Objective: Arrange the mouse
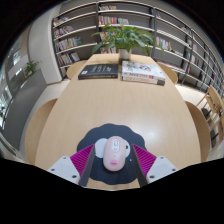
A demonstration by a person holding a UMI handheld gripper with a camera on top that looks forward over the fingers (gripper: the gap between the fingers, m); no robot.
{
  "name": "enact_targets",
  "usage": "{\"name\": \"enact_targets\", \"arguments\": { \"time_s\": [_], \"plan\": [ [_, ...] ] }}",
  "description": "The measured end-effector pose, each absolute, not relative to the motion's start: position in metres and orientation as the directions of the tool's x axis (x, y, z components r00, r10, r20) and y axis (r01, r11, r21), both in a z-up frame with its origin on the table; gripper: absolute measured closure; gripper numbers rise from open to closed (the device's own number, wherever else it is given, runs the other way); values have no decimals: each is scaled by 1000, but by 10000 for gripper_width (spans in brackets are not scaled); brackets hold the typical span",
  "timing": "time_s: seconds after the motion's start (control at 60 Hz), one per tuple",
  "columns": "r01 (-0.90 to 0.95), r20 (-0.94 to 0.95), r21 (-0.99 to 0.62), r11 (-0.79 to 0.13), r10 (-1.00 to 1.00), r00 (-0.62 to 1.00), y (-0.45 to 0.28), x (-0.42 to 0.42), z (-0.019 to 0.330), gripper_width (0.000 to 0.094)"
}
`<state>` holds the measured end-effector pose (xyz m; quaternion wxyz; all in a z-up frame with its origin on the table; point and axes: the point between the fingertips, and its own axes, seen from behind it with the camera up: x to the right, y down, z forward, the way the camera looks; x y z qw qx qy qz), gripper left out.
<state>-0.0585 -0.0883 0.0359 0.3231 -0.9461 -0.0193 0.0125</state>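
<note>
Resting on a round dark mouse pad (103,140), the white mouse (115,153) lies between the two fingers of the gripper (114,160), its nose pointing away from the camera and its body roughly centred on the disc. Both magenta pads (85,159) face inward toward the mouse's flanks, one at each side, and sit very close to it (whether they actually press on the shell cannot be told from this view), so the gripper stands partly open, about as wide as the mouse itself. A pinkish patch shows on the mouse's back, near its middle. The mouse pad sits at the near edge of a light wooden table (110,105), which stretches away ahead of the fingers. Well beyond the mouse, at the table's far end, two books lie flat side by side: a dark-covered book (98,71) on the left and a thicker, lighter-covered book (142,73) on the right. Behind them rises a leafy green plant (128,38), and past that run long bookshelves (82,25) filled with volumes.
</note>
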Motion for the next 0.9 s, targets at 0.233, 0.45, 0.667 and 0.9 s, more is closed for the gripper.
{"name": "enact_targets", "arguments": {
  "time_s": [0.233,0.45,0.667,0.9],
  "plan": [
    [23,3,-758,-652,32,999,-110,-54,167,228],
    [22,23,-818,-575,6,1000,-156,-45,234,231],
    [10,22,-817,-577,-14,1000,-196,-42,238,231],
    [3,35,-804,-594,-42,999,-224,-29,233,227]
  ]
}}
